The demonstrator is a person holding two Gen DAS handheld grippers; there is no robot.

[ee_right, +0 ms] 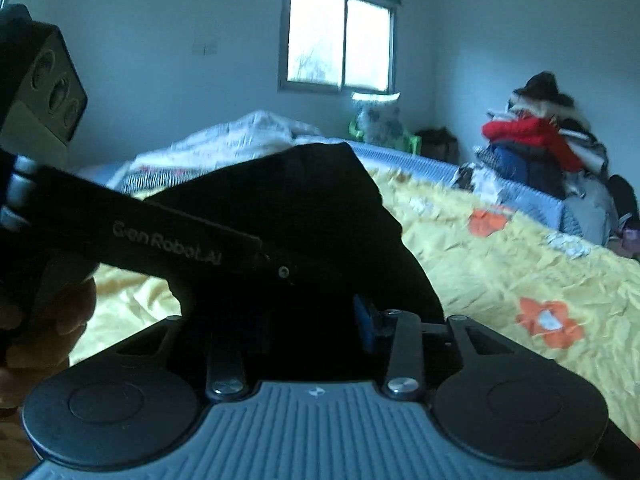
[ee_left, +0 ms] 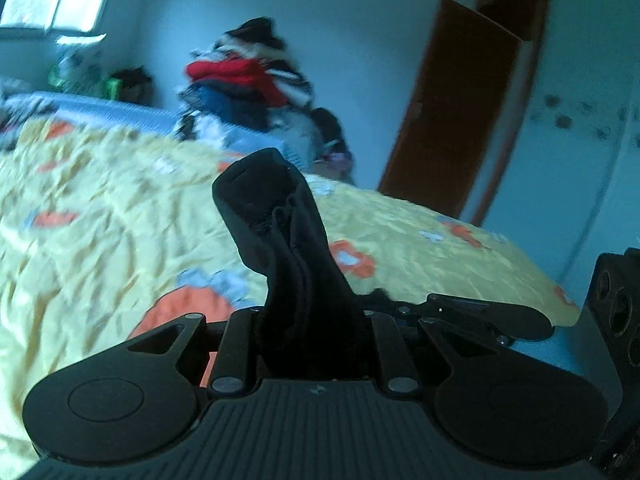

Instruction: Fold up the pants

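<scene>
The black pants (ee_left: 280, 224) are bunched between the fingers of my left gripper (ee_left: 312, 320), which is shut on them; a fold of fabric sticks up above the yellow floral bedspread (ee_left: 100, 232). In the right wrist view my right gripper (ee_right: 308, 320) is shut on a wide bunch of the same pants (ee_right: 304, 208), which hides its fingers. The left gripper's body (ee_right: 160, 236) crosses from the left, close beside the right one. The right gripper's camera block (ee_left: 618, 312) shows at the right edge of the left wrist view.
The bed (ee_right: 500, 260) has a yellow cover with orange flowers. A pile of clothes (ee_left: 244, 76) stands at its far corner, also in the right wrist view (ee_right: 536, 144). A brown door (ee_left: 452, 112) is open at the right. A window (ee_right: 340, 40) is behind the bed.
</scene>
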